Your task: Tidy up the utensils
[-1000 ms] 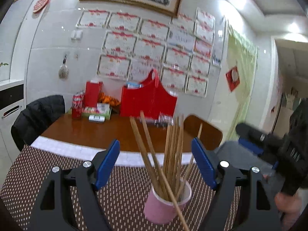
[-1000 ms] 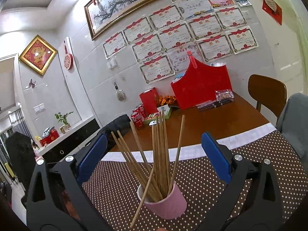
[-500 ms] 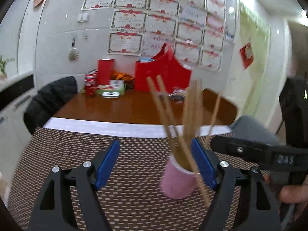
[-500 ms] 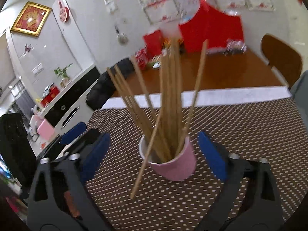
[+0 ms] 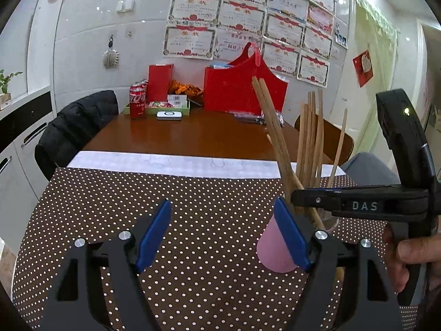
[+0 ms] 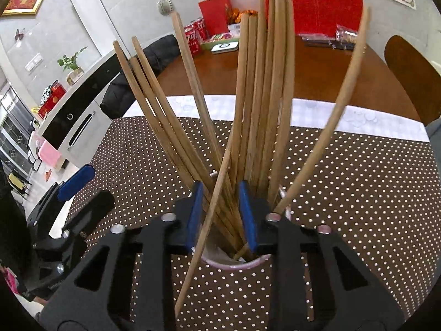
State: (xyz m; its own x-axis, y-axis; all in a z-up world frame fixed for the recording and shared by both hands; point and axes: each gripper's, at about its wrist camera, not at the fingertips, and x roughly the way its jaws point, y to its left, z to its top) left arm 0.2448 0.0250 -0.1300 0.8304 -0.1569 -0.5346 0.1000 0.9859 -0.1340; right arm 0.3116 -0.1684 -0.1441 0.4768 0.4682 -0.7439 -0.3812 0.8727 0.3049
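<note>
a: where are the chopsticks [image 6: 256,104] sitting?
b: in the pink cup [image 5: 271,251] on the dotted desk [image 5: 206,207].
a: grippers?
b: right gripper [image 6: 220,215] is pinching several chopsticks; left gripper [image 5: 222,234] is hanging released beside the cup.

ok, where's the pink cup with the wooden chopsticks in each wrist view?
Left wrist: pink cup lower right, partly behind the left gripper's right finger.
Right wrist: bottom centre, rim below the right gripper, its fingers among the chopsticks.
Shared landmark: red bag.
</note>
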